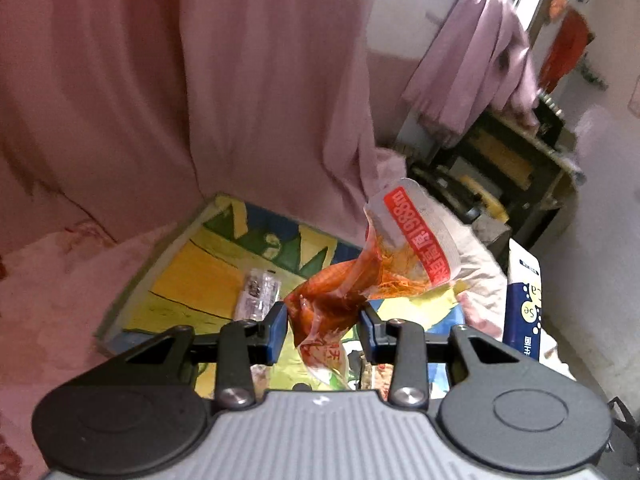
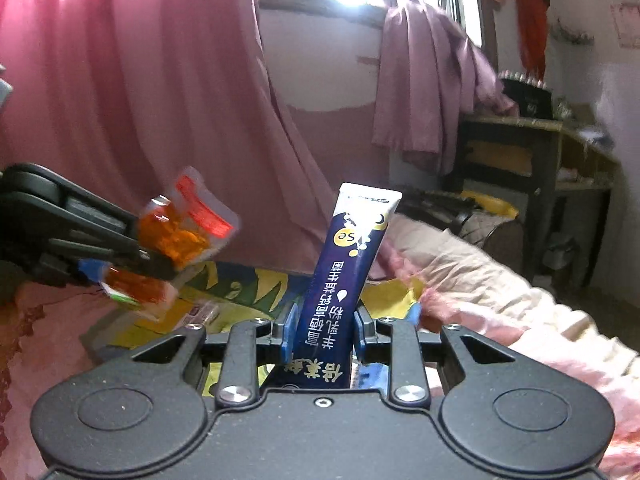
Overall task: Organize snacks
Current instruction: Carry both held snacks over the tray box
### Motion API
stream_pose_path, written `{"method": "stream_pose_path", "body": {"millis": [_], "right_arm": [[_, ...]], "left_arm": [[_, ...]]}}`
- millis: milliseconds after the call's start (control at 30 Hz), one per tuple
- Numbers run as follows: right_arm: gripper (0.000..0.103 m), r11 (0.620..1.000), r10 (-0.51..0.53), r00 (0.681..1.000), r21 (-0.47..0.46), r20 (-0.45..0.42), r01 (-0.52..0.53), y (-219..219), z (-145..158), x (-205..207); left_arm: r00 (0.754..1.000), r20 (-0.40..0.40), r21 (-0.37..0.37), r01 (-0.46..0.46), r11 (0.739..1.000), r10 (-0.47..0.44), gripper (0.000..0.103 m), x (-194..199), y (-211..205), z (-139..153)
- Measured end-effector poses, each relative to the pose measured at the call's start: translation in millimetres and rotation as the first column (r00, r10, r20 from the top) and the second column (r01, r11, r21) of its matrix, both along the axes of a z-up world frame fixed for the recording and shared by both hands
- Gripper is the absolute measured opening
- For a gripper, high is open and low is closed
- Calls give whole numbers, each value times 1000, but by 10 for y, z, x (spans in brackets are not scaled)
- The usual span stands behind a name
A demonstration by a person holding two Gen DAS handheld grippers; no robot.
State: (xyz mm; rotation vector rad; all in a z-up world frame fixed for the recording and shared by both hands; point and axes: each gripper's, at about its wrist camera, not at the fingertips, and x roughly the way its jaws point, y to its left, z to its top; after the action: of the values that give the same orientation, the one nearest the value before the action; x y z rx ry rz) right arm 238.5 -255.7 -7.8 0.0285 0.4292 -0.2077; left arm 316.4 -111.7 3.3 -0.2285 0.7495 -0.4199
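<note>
The left gripper (image 1: 323, 326) is clamping an orange snack pouch (image 1: 340, 300) above the colourful tray (image 1: 192, 264), while the right gripper (image 2: 323, 330) is pinching a dark blue stick sachet (image 2: 344, 276) upright, near the tray's right side. The slick pouch is hanging crumpled, so it risks slipping free and landing on the pink bedding (image 1: 60, 272).

Both wrist views look forward and downward, close over the same colourful mat (image 1: 188, 276).

Grippers: two, left gripper (image 1: 324, 320) and right gripper (image 2: 324, 330)
Orange snack packets: one, orange packet (image 1: 360, 276)
Navy stick sachets: one, navy sachet (image 2: 344, 276)
Clear small wrappers: one, clear wrapper (image 1: 258, 290)
Colourful printed boards: one, printed board (image 1: 208, 264)
Pink curtains: one, pink curtain (image 1: 180, 80)
</note>
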Motion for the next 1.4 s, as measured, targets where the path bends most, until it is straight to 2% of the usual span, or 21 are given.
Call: {"method": "stream_pose_path", "body": {"millis": [200, 367, 600, 900, 1400], "right_arm": [[30, 1000, 3, 1000, 12, -23, -3, -93, -204, 224], [30, 999, -23, 999, 26, -49, 24, -178, -357, 361], [30, 998, -50, 990, 23, -129, 53, -169, -573, 520], [30, 996, -53, 982, 65, -180, 65, -219, -717, 599], [31, 993, -52, 977, 89, -208, 72, -250, -762, 644]], "left_arm": [[992, -122, 37, 17, 999, -13, 41, 265, -269, -341], [984, -180, 77, 10, 997, 4, 41, 342, -352, -539], [981, -194, 141, 10, 990, 18, 41, 373, -433, -615], [983, -185, 218, 30, 976, 12, 41, 393, -568, -599], [985, -172, 266, 29, 964, 18, 42, 416, -676, -579]]}}
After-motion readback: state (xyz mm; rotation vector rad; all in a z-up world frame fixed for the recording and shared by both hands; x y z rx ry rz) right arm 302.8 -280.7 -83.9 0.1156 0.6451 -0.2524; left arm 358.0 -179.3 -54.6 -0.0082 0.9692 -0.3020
